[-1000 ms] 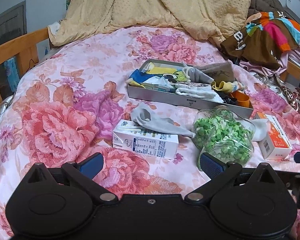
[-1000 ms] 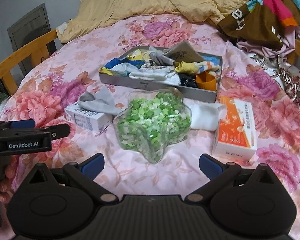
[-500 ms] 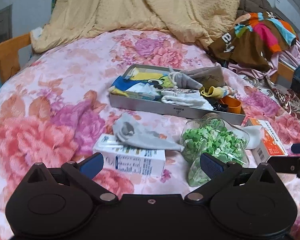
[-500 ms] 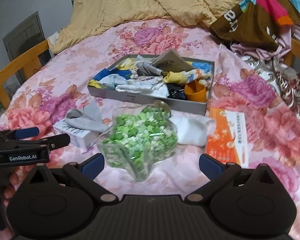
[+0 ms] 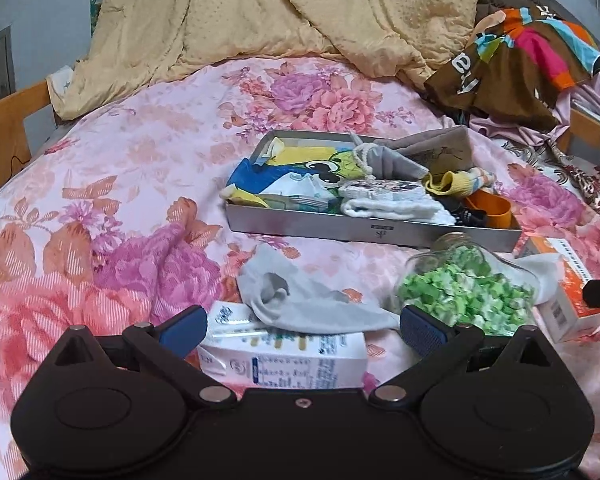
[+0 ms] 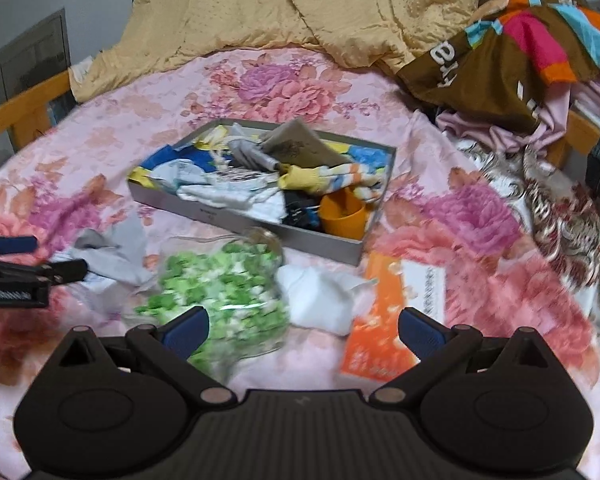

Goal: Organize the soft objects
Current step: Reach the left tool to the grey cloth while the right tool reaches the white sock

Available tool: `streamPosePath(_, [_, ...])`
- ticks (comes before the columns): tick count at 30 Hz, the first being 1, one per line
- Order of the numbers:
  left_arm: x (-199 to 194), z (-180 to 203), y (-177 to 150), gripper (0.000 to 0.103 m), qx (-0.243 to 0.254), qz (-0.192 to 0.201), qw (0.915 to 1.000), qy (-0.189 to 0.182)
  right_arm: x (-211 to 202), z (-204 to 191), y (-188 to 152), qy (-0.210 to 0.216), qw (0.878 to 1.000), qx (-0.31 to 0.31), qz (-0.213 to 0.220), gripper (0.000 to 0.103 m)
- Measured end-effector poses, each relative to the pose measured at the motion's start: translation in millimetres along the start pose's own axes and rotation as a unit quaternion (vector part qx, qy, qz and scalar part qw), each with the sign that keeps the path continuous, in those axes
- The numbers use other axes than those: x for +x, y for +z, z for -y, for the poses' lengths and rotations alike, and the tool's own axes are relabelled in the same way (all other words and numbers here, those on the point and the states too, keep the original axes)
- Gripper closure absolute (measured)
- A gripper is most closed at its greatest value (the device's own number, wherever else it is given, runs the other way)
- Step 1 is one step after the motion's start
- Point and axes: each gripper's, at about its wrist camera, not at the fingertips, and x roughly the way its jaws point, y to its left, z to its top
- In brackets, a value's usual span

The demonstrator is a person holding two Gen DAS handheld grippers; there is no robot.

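Both grippers hover over the bed (image 5: 120, 168), jaws spread wide and empty. The left gripper (image 5: 302, 330) sits just above a carton (image 5: 284, 356), with a grey sock (image 5: 300, 300) draped on the carton. The right gripper (image 6: 302, 330) is over a jar (image 6: 224, 292) of green bits; a white sock (image 6: 320, 298) lies beside the jar. Beyond the jar, a tray (image 6: 260, 226) holds more socks.
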Motion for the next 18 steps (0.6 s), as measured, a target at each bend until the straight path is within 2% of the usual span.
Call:
streamPosePath(9, [17.2, -6.9, 6.8, 0.001, -0.002, 0.001, 0.9999, -0.010, 17.7, -2.1, 5.0, -0.051, 0.995, -0.088, 0.007, 0.000])
streamPosePath(18, [32.9, -12.3, 7.9, 0.001, 0.003, -0.015, 0.9999, -0.004, 39.7, -21.8, -2.7, -0.079, 0.972, -0.219, 0.006, 0.004])
